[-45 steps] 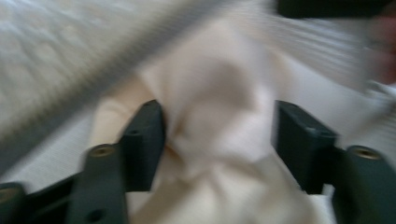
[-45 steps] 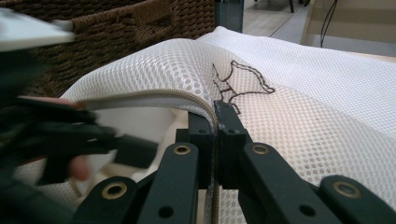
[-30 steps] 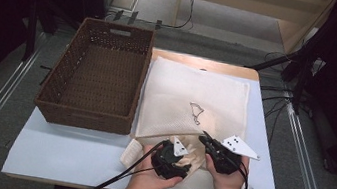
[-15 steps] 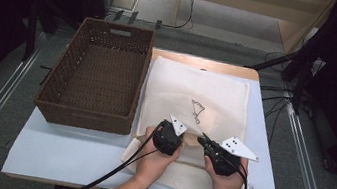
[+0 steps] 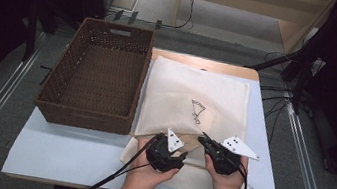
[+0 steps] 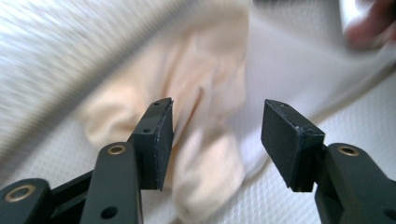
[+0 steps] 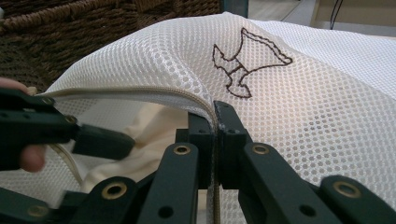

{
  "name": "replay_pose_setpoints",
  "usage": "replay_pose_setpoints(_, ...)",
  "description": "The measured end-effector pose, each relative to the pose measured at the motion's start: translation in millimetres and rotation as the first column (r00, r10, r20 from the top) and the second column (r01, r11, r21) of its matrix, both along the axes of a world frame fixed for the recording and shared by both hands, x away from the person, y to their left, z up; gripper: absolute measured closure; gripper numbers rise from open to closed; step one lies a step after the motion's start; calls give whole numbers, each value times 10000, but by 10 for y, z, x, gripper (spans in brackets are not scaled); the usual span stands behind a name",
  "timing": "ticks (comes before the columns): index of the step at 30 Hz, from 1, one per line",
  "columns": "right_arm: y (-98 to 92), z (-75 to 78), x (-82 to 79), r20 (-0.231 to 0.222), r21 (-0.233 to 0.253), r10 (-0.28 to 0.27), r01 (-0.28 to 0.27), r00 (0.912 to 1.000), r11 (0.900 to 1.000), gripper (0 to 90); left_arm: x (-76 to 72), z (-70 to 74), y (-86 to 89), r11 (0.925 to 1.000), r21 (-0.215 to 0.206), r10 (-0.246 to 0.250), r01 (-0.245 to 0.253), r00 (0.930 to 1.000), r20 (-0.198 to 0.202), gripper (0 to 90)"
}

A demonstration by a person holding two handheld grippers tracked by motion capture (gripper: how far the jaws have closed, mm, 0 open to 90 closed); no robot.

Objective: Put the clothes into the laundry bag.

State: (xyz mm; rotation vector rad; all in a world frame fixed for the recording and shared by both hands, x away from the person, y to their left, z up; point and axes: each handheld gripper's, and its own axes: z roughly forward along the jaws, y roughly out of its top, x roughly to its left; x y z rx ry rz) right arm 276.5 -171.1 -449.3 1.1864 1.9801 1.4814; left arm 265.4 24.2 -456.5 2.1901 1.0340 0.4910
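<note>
We found the cream cloth (image 6: 205, 154) lying inside the mouth of the white mesh laundry bag (image 5: 196, 96), at the bag's near edge on the surface (image 5: 71, 156), just right of the near right corner of the wicker basket (image 5: 92, 80). In the left gripper view it ran as a crumpled fold away from the camera, its long axis roughly in line with the jaws, straight ahead of the left tongs (image 6: 215, 135) and close; the blur kept us from telling whether the jaws touched it. Those tongs stood released, jaws well apart with the cloth showing between them.

The right tongs (image 7: 215, 140) were clenched on the bag's zippered upper edge (image 7: 140, 95), holding it up so the opening gaped toward the near side. In the right gripper view we saw the left tongs (image 7: 100, 140) coming in from the left under that lifted edge, with cloth behind them.

In the high view both the left tongs (image 5: 182, 156) and the right tongs (image 5: 202, 137) sat side by side at the bag's near edge. We judged the left tongs the nearer to the cloth, and that the coming move turned on this: the cloth lay forward of them, inside the opening, so they would need to close along its fold while the right tongs kept the mouth raised.
</note>
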Motion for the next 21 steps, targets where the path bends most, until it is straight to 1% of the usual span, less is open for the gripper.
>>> replay_pose_setpoints(1,5,1,1,12,-21,17,-17,10000,10000,878,50,-45,3,10000,64,73,-71,9995,-308,509)
replay_pose_setpoints(2,11,3,-4,-4,-24,14,-14,10000,10000,878,96,-81,7,10000,16,93,-92,9989,-450,537)
replay_pose_setpoints(3,18,5,-9,5,-17,57,-57,10000,10000,878,120,-85,6,9998,42,184,-182,9992,-348,572)
replay_pose_setpoints(4,21,9,-16,33,-38,98,-98,9999,9999,878,145,-74,-9,9996,188,236,-230,9992,-325,621)
replay_pose_setpoints(5,23,14,-25,29,-46,119,-118,9999,9999,878,172,-64,-43,9989,399,261,-251,9994,-235,646)
replay_pose_setpoints(7,24,21,-31,19,-10,140,-140,9999,9999,878,246,-56,-118,9950,900,406,-422,9990,199,701)
replay_pose_setpoints(8,25,20,-26,35,-24,166,-166,9999,9999,878,302,-57,-145,9937,967,544,-570,9981,295,728)
replay_pose_setpoints(9,29,16,-21,18,-30,196,-196,9998,9998,878,360,-59,-157,9928,907,751,-786,9963,409,751)
replay_pose_setpoints(10,35,11,-22,-54,-79,192,-192,9998,9998,878,417,-70,-162,9905,848,1035,-1083,9929,589,776)
replay_pose_setpoints(11,41,4,-22,-68,-115,174,-175,9998,9998,879,469,-84,-147,9887,609,1324,-1369,9885,732,803)
replay_pose_setpoints(12,46,-2,-23,-76,-158,208,-209,9998,9997,879,511,-108,-136,9827,634,1663,-1739,9799,1105,823)
replay_pose_setpoints(13,51,-8,-25,-95,-248,241,-244,9997,9994,879,559,-141,-121,9755,575,2033,-2123,9702,1320,832)
replay_pose_setpoints(14,57,-17,-27,-106,-341,264,-268,9996,9991,879,600,-154,-92,9717,155,2320,-2356,9651,1218,835)
replay_pose_setpoints(15,64,-25,-28,-155,-455,281,-288,9995,9986,879,621,-156,-81,9687,-98,2477,-2482,9623,1125,835)
replay_pose_setpoints(16,74,-37,-28,-209,-580,295,-306,9993,9978,879,623,-147,-80,9684,-273,2495,-2480,9635,966,833)
replay_pose_setpoints(17,79,-52,-25,-221,-677,304,-319,9993,9972,880,604,-130,-78,9711,-334,2384,-2365,9683,741,823)
replay_pose_setpoints(18,79,-64,-24,-266,-718,304,-322,9992,9969,880,560,-109,-66,9793,-308,2019,-2003,9773,636,796)
replay_pose_setpoints(19,71,-74,-20,-296,-724,313,-334,9991,9968,879,501,-90,-34,9879,-381,1524,-1506,9871,499,758)
replay_pose_setpoints(20,60,-79,-18,-319,-722,316,-339,9990,9968,879,432,-74,11,9928,-609,1058,-1035,9937,359,713)
replay_pose_setpoints(21,51,-83,-17,-336,-702,321,-344,9989,9969,878,355,-56,68,9955,-687,677,-656,9973,289,673)
